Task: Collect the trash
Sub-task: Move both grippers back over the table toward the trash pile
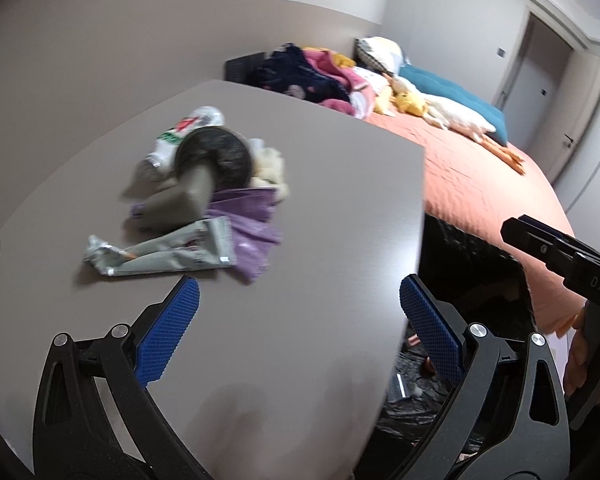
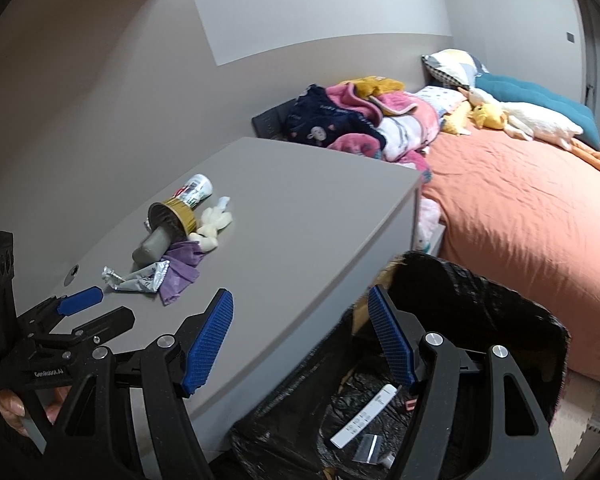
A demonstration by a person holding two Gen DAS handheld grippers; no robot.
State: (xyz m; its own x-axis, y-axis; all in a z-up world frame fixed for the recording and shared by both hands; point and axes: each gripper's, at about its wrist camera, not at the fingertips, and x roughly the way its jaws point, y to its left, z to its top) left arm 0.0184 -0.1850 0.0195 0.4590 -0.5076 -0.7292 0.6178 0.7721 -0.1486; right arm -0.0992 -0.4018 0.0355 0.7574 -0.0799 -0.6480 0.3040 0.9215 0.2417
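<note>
A heap of trash lies on the grey table (image 1: 300,184): a crumpled foil wrapper (image 1: 168,254), a purple bag (image 1: 252,224), a grey tube (image 1: 184,200) poking out of a round tin (image 1: 216,152), a white bottle (image 1: 188,130) and cream tissue (image 1: 270,166). My left gripper (image 1: 296,332) hangs open over the table's near edge, short of the wrapper, with nothing between its blue pads. My right gripper (image 2: 300,340) is open and empty above the black-lined bin (image 2: 480,320), which holds a white strip (image 2: 364,416) and small scraps. The left gripper (image 2: 84,312) also shows at the lower left of the right wrist view.
An orange bed (image 2: 520,208) with piled clothes (image 2: 360,124), pillows and a yellow plush toy (image 2: 488,116) lies beyond the table. The bin stands between table and bed. A cable hole (image 2: 72,272) marks the table's left side. A hand (image 2: 16,408) grips the left tool.
</note>
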